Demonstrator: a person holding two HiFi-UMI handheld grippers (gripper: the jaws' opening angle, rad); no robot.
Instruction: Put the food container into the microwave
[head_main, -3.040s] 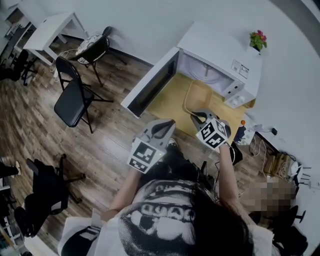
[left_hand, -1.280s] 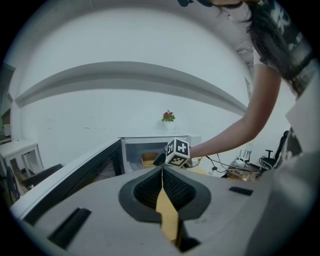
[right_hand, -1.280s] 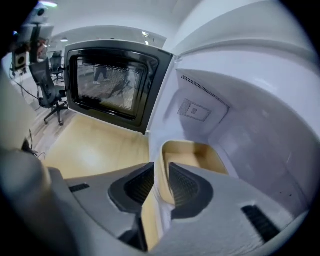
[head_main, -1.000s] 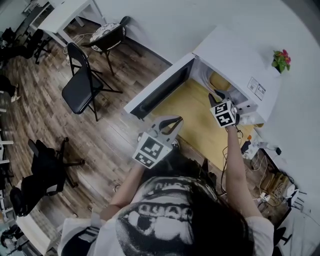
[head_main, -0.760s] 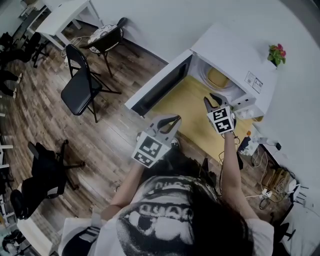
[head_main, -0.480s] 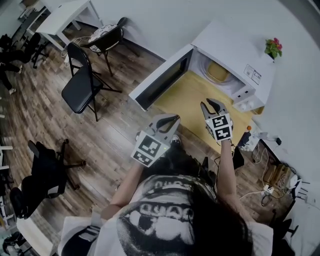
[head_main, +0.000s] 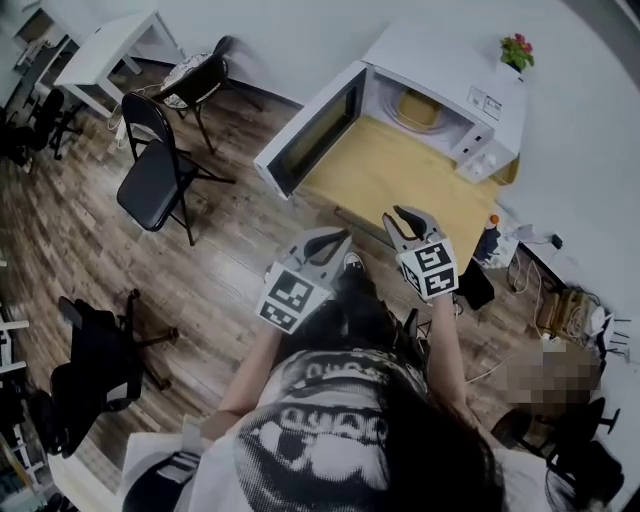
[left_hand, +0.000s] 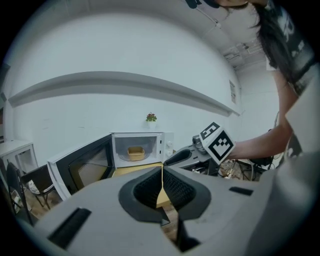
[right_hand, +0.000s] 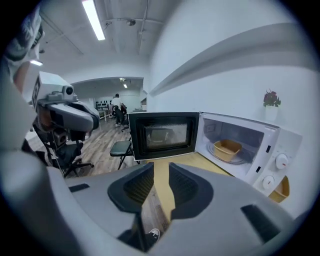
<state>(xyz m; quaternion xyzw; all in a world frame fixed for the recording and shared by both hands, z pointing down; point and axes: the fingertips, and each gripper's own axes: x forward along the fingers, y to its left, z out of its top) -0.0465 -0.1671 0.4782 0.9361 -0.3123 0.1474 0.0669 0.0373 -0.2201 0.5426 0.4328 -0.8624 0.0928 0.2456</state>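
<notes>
Looks to me like the placing part is basically done, since both grippers are empty.

The left gripper (head_main: 338, 238) sits low in front of the person's chest. Its jaws are pressed together on nothing and aimed at the bench. The right gripper (head_main: 405, 217) is just beside it with the forearm reaching forward. Its jaws are a narrow slit apart, nothing between them. Both hover around the near edge of the wooden bench (head_main: 400, 185).

Farther on, the microwave (head_main: 440, 50) sits at the bench's far edge. Its door (head_main: 310, 130) stands wide open past the left edge. The tan food container (head_main: 420, 108) rests on the glass turntable (right_hand: 240, 160) inside.

If anything's left, I'd guess it's shutting that door. A gripper would need to reach the door's free end and push it round.
</notes>
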